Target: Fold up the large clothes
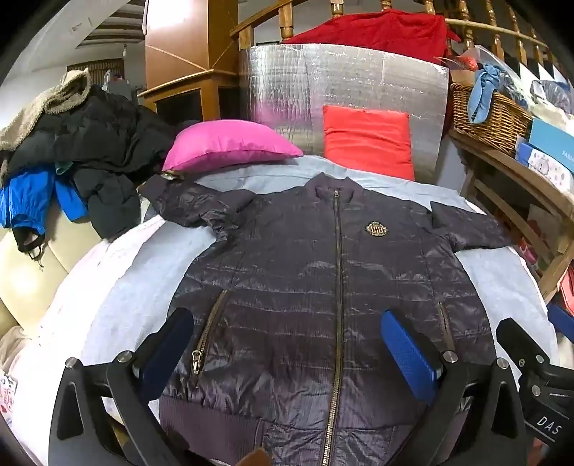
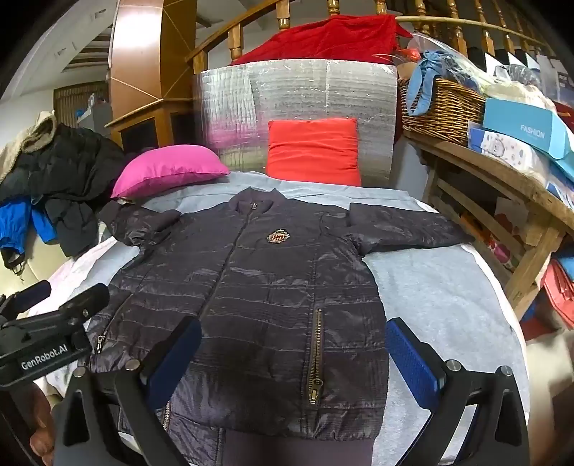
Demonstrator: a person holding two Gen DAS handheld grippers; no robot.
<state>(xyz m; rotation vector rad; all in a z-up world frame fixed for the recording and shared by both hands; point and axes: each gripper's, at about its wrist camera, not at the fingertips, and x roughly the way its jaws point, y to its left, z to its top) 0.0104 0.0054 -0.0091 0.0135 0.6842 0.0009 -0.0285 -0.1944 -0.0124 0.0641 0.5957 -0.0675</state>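
1. One dark quilted jacket (image 1: pixel 323 286) lay flat and zipped, front up, on the grey sheet (image 2: pixel 448 304) of the bed, both sleeves spread outward.
2. The left tongs (image 1: pixel 287 355) and the right tongs (image 2: pixel 294 362) hovered over the hem, each spread wide and holding nothing.
3. A good first fold would probably pinch each sleeve near its cuff and bring it across the chest, keeping the fabric smooth.
4. Counted: two cushions, pink (image 1: pixel 229 143) and red (image 1: pixel 369 143); one wicker basket (image 2: pixel 441 107).

Ahead of the jaws: silver insulation panel (image 1: pixel 340 96) upright before a wooden stair railing (image 1: pixel 287 18). Ahead-left: wooden cabinet (image 1: pixel 186 89), white wall (image 2: pixel 36 82). Right: wooden shelf (image 2: pixel 502 172) bearing wicker basket (image 2: pixel 441 107). Indoor light, dim.
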